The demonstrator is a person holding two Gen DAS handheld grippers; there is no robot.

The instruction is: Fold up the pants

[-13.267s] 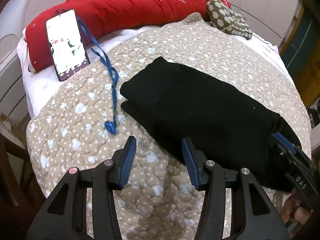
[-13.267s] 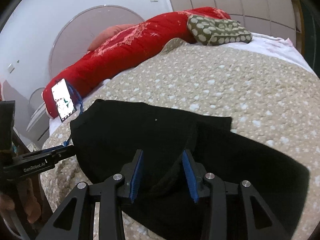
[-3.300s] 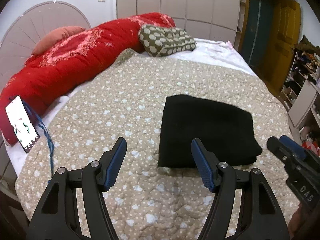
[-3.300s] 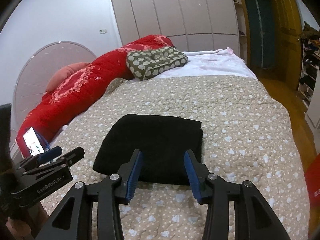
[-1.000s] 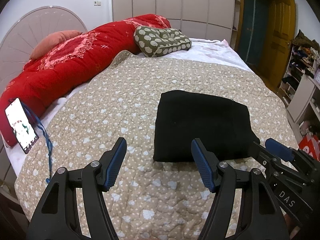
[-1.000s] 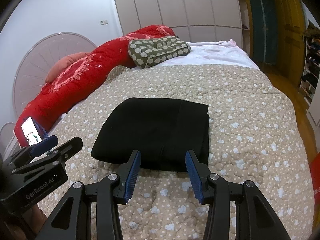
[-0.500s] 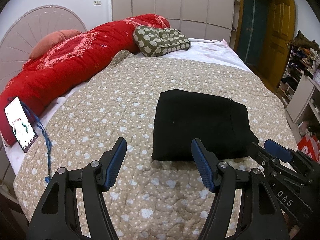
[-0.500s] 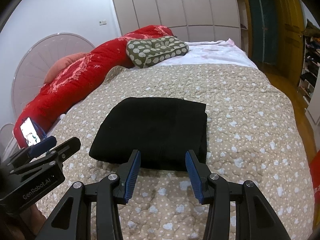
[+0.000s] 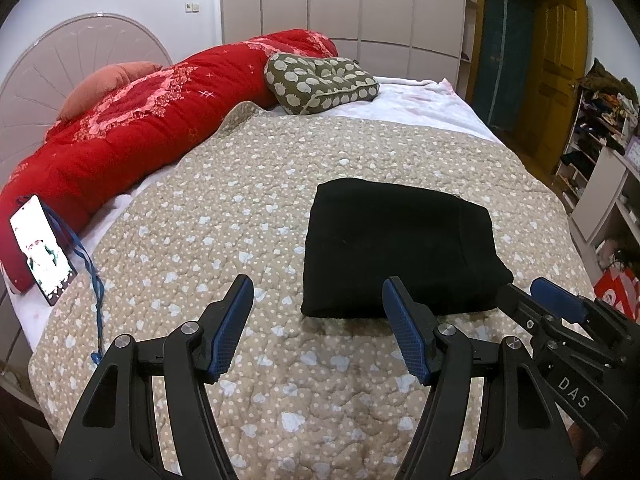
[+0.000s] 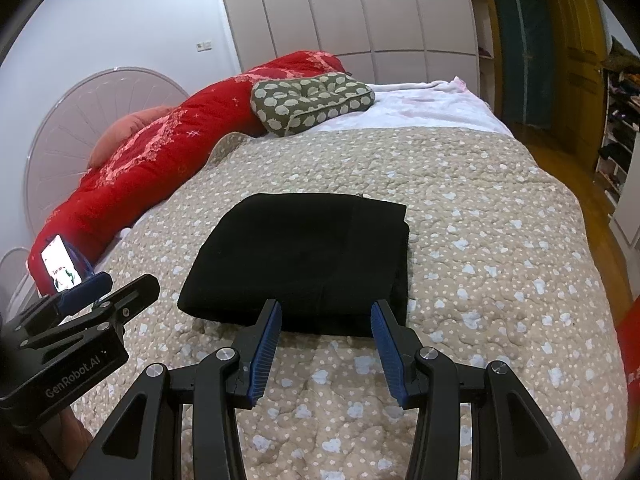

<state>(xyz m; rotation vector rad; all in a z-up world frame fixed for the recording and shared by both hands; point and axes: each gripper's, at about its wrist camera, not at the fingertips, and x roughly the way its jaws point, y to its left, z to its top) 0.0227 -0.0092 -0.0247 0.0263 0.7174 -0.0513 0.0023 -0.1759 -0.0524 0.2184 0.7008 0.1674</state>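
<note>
With your left gripper (image 9: 316, 322) and right gripper (image 10: 325, 338) both agape and empty, watch it — snagging the folded pants (image 10: 304, 256) undoes the stack.

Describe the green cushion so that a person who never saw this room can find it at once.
Start from the big bed covered by a beige quilt with white hearts. At its far end, a long red duvet lies rolled along the headboard side. The green cushion leans against the duvet's right end, on the white sheet; it alone is olive with cream leaf-like blotches.
</note>
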